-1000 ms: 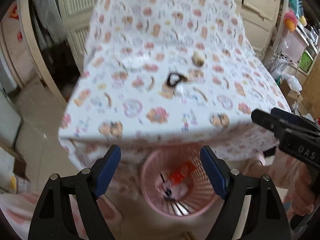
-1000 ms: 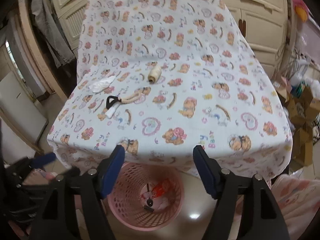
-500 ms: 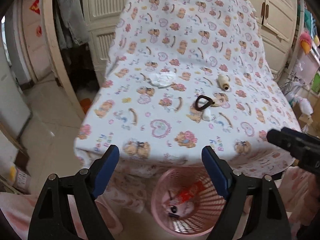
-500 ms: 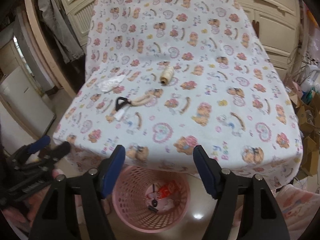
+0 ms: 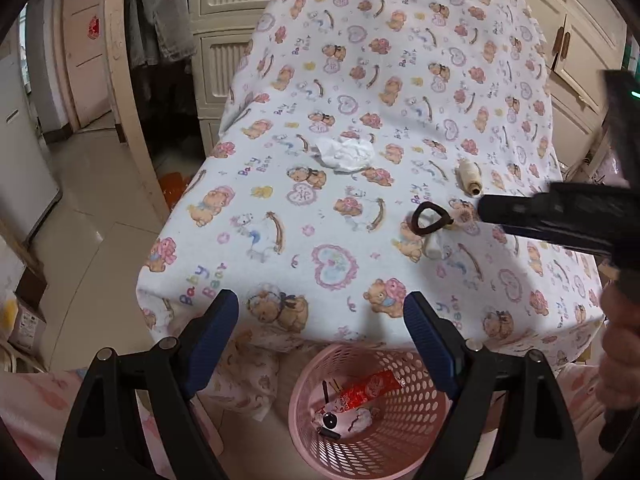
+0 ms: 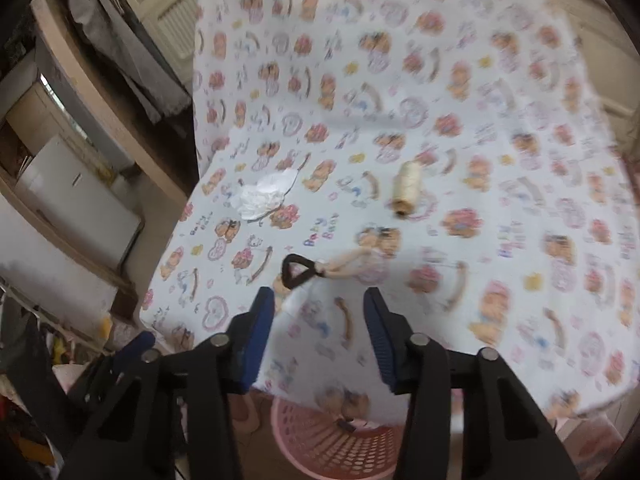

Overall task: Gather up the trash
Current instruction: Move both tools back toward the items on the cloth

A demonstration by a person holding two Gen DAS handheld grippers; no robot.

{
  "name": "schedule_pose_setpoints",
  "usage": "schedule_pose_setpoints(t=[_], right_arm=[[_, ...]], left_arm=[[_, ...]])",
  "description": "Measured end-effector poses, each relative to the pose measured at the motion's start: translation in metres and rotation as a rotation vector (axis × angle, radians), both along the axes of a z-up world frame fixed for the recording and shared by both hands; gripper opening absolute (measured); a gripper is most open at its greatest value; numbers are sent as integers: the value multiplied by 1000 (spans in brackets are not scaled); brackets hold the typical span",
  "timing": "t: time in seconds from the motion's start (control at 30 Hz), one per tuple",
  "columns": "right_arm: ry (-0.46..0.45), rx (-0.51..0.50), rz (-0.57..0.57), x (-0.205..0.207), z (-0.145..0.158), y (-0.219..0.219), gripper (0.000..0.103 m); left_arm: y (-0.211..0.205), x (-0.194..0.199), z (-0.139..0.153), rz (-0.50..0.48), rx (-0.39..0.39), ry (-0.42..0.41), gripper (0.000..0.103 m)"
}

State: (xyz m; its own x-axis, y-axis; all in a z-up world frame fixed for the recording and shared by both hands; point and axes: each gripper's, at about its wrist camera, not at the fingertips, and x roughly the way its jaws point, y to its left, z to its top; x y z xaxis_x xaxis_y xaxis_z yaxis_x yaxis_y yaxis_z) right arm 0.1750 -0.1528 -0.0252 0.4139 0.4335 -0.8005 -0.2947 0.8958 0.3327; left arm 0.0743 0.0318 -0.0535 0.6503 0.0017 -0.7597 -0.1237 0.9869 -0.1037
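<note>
White crumpled tissue [image 5: 346, 153] lies on the bear-print cloth of the surface [image 5: 500, 52], toward its left side and well apart from the near edge. A cream spool of thread [image 6: 406, 187] rests further right, and a black loop tied to a tan cord [image 6: 298, 271] lies nearer the edge, with a small pale scrap [image 5: 433, 245] just beside it. Below the edge stands the pink basket [image 5: 320, 444], already holding a red wrapper [image 5: 366, 390] and other bits.

The right tool [image 6: 319, 334] has its jaws apart and empty, and it points at the loop. The left tool [image 5: 322, 354] is likewise spread wide and empty, low by the basket.

The loop looks soft and very light, probably elastic, though the right view is blurred. A pinch across the black band or at the knot should hold; the cord may trail and snag the cloth. The tissue will crush easily, so any grip at its bulk works. The spool is stiffer and may roll; take it across its middle.
</note>
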Motion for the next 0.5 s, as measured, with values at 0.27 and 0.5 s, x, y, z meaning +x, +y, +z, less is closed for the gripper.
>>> schedule_pose_setpoints(t=[0.27,0.5], right_arm=[[149,-51,-22,43,-25,30,36],[148,-133,-33,48,-32,40,7]], left_arm=[[-2,-5,5,-15,5,-11,83],[3,-4,3,-14,-44,5,83]])
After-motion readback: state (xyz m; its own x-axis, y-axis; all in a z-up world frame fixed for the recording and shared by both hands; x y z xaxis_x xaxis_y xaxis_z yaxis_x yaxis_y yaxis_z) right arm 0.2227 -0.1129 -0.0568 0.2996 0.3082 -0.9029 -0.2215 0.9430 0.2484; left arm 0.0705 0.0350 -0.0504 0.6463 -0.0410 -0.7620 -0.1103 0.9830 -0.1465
